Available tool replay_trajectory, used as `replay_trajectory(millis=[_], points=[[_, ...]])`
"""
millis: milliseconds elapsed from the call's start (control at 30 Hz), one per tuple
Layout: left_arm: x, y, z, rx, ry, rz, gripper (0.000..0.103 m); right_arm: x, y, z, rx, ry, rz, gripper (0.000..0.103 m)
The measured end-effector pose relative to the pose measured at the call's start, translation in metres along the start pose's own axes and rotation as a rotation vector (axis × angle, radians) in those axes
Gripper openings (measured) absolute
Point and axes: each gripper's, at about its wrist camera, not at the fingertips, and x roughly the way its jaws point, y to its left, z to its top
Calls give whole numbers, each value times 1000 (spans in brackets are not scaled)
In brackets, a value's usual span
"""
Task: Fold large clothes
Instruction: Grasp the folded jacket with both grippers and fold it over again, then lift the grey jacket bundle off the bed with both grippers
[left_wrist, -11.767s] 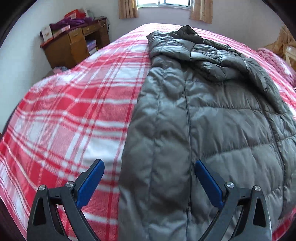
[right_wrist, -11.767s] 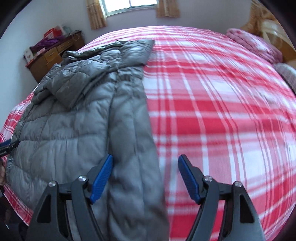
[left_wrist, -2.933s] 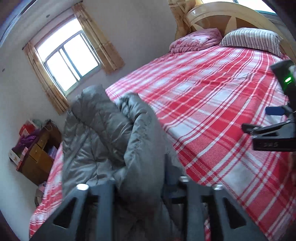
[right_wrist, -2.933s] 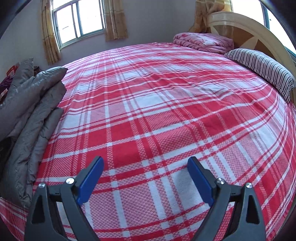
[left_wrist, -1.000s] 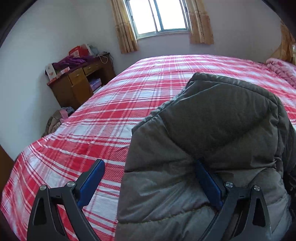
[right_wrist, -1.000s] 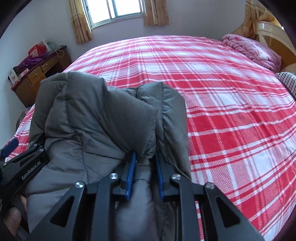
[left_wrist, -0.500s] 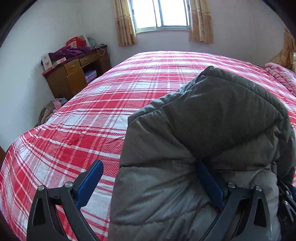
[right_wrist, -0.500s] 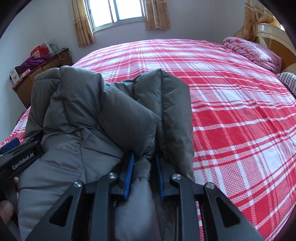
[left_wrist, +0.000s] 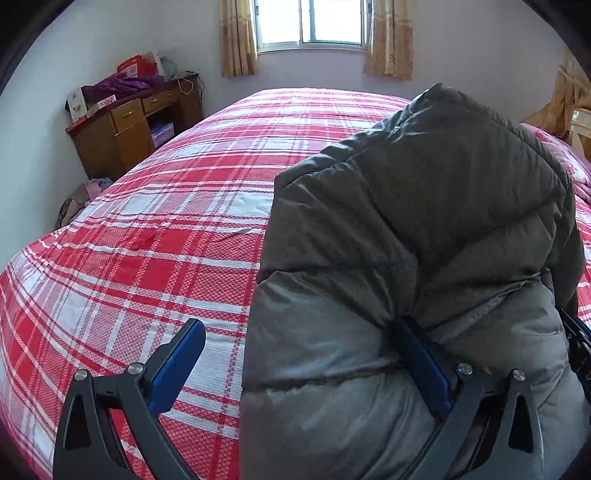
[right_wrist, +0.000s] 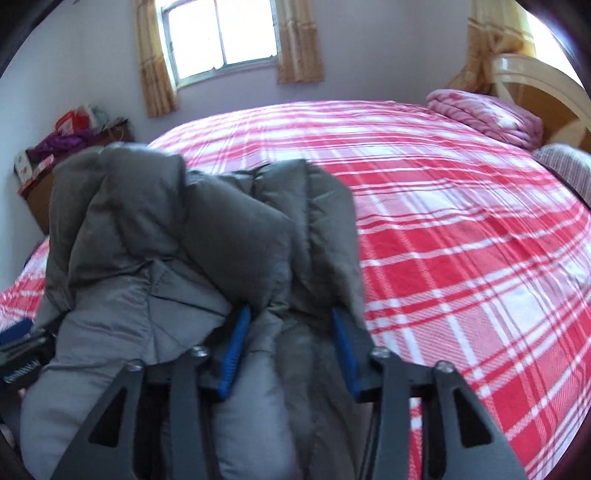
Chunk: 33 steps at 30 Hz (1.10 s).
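The grey puffer jacket (left_wrist: 424, 236) is bundled into a thick folded mass at the near edge of the bed (left_wrist: 177, 206), its padded layers heaped up in front of both cameras. In the right wrist view the jacket (right_wrist: 184, 236) shows two rounded folds standing side by side, with lighter grey fabric bulging below them.

The left gripper (left_wrist: 295, 369) has its jaws spread wide: the left blue pad stands clear over the plaid bedcover, while the right pad is pressed into a crease of the jacket, with fabric filling much of the gap between them. It clamps nothing. The right gripper (right_wrist: 291, 350) has its jaws partly apart, with a fold of the jacket bulging between the two blue pads; the frame is blurred, and whether the pads are pressing on the cloth cannot be told.

Beyond the jacket the bed stretches away in red and white plaid. At its far side are a curtained window (left_wrist: 314, 22) and a wooden desk (left_wrist: 122, 129); a folded pink blanket (right_wrist: 487, 114) lies on the bed by the headboard (right_wrist: 539, 88).
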Motion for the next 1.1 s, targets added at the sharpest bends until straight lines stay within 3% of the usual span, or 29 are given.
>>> replay_trajectory(millis=[267,433,567,700,800,1000,1100], points=[[-9,5,-6,26,5,3,102,7,-12,-4,52,67,91,61],[-7,14,-11,3,-1,-37,102,4,-22,-10,108,60,152,69],[0,11,-8,16,21,-51,102,5,-17,-9,90,77,134,71],[-1,10,-11,22,1,-46,102,-9,-20,-16,131,11,60,85],[0,9,-11,20,10,-41,102,-4,-20,-16,138,46,57,89],[7,4,-9,32,37,-27,102,7,-12,-10,89,93,66,89],[10,5,-9,31,48,-54,102,6,-12,-11,84,90,86,83]])
